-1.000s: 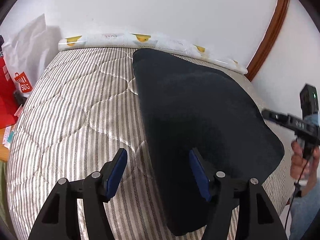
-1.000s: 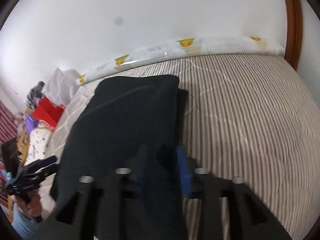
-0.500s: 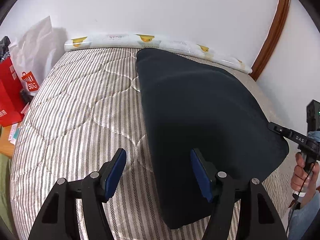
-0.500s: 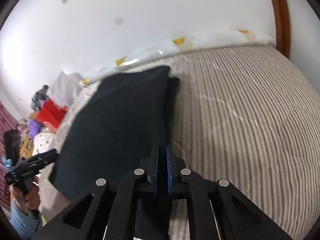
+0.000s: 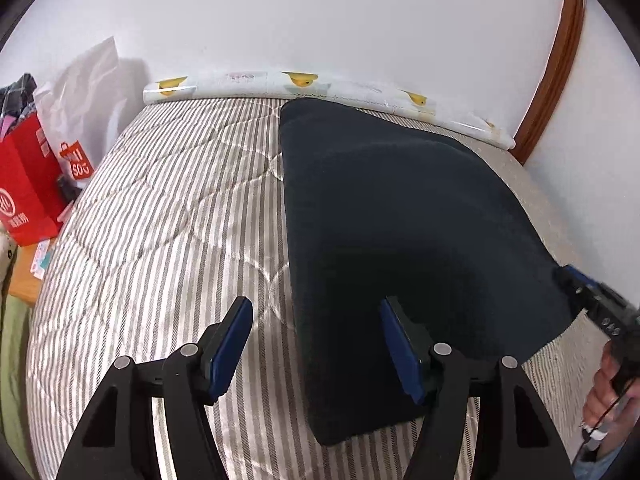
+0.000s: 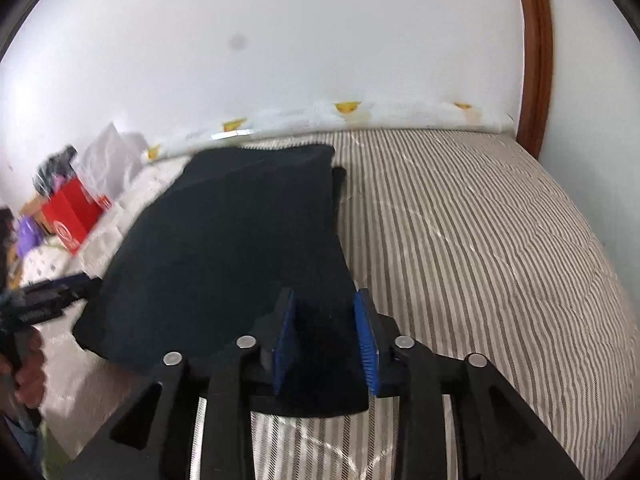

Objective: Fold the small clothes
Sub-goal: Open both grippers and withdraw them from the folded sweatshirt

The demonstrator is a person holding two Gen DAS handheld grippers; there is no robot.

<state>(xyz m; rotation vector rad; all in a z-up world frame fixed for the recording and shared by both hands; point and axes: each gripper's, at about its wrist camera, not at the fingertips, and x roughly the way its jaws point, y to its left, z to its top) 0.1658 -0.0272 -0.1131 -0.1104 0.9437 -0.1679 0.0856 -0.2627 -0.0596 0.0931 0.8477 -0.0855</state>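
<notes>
A dark navy garment (image 5: 400,220) lies folded lengthwise on the striped quilted bed (image 5: 168,216); it also shows in the right wrist view (image 6: 240,240). My left gripper (image 5: 316,348) is open and empty over the garment's near left edge. My right gripper (image 6: 325,340) is open with its jaws parted over the garment's near right corner, holding nothing. The right gripper also shows at the right edge of the left wrist view (image 5: 592,300), and the left gripper shows at the left of the right wrist view (image 6: 48,292).
A rolled mat with yellow duck prints (image 5: 320,84) lies along the wall at the bed's far edge. Red and white shopping bags (image 5: 28,188) stand left of the bed. A wooden door frame (image 5: 552,64) rises at the right.
My right gripper was shut half a second ago and has opened, letting go of the garment's corner. The left gripper stays open and has barely moved.
</notes>
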